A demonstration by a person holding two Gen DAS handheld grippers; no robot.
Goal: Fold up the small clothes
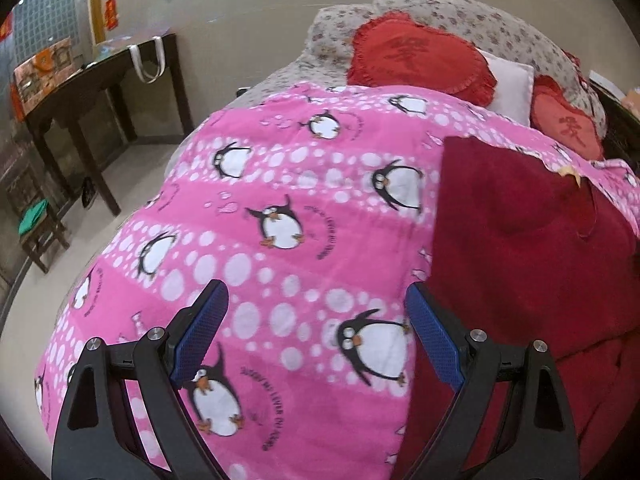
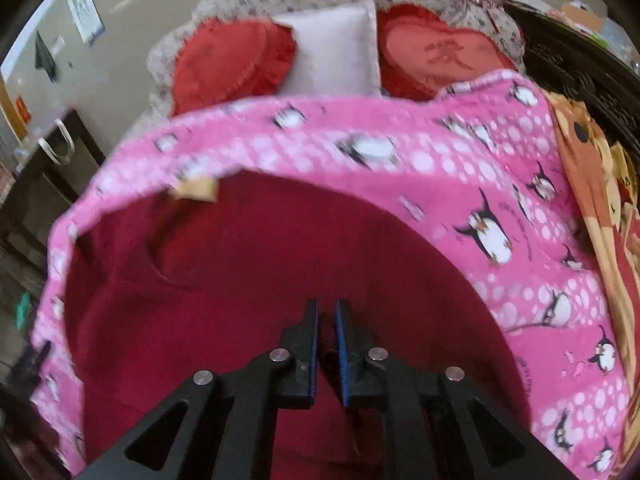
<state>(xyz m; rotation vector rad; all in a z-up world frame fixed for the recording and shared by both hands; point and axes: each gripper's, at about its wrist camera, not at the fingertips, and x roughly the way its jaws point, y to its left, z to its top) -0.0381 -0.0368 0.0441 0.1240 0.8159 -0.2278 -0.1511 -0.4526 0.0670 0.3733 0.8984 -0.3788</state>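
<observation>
While my right tool (image 2: pixel 327 308) sits over the red garment (image 2: pixel 256 264), its jaws are nearly together with only a thin slit between the pads. I see red cloth below that slit but can't tell if any is pinched, so I call it closed, grip unconfirmed. Left tool (image 1: pixel 316 300) is wide open and holds nothing; it hangs over the pink blanket (image 1: pixel 280 200), just left of the garment's edge.

Garment lies spread on the blanket, taking up the near-right part of it, with a pale tag (image 2: pixel 196 190) at its far edge. Red cushions (image 1: pixel 416 56) and a white pillow (image 2: pixel 336 52) sit beyond the blanket's far edge, well apart from the garment.

Risks as I judge them:
- Right view is blurred, so the tool looks to be moving fast. If cloth is pinched, a fast sweep could drag the whole garment across the blanket instead of folding it.
- If nothing is pinched, the fold won't happen at all.
- Left tool pins nothing, so the garment can slide or bunch.
- Soft blanket underneath may get caught in a low grab along with the garment.
</observation>
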